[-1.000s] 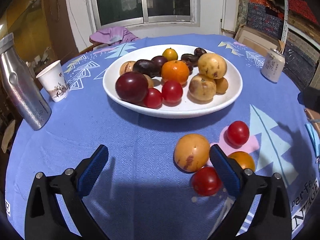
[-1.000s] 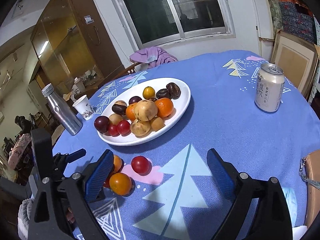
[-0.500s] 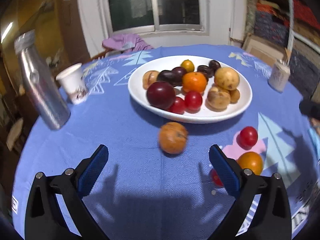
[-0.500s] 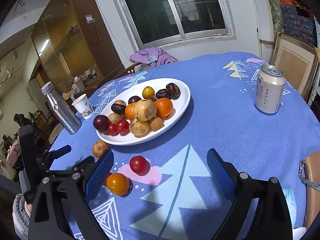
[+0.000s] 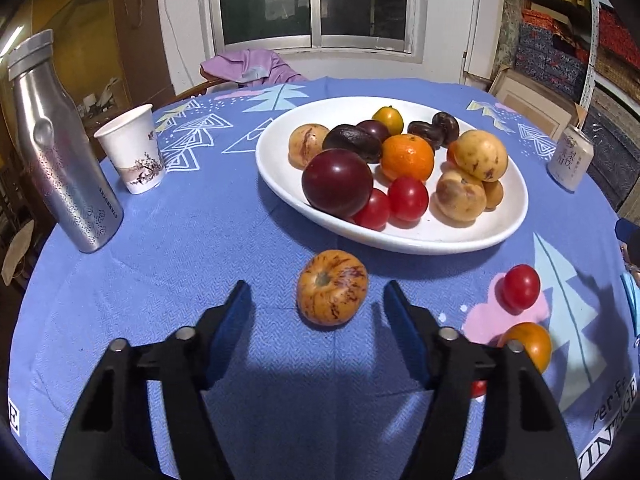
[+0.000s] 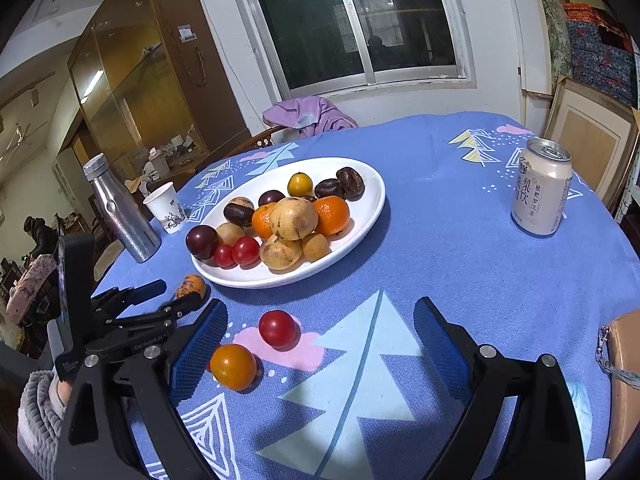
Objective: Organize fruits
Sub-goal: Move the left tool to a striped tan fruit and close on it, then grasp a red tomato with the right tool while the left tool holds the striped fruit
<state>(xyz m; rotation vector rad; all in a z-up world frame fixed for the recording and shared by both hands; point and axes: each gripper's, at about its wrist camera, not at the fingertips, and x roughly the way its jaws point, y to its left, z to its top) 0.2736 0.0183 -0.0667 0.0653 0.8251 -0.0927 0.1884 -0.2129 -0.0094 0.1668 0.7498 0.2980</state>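
left tongs (image 5: pixel 316 300): jaws just been closing, still spread, speckled orange fruit (image 5: pixel 332 288) lies between them untouched on table (image 5: pixel 180 240), just before white plate (image 5: pixel 460 240) | right tongs (image 6: pixel 320 320): spread wide, holding nothing, above red tomato (image 6: pixel 277 329) beside yellow tomato (image 6: pixel 233 366)

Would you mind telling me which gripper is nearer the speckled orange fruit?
Left. The left gripper sits just short of the speckled fruit, jaws open and closing; the right gripper hangs off to the side.
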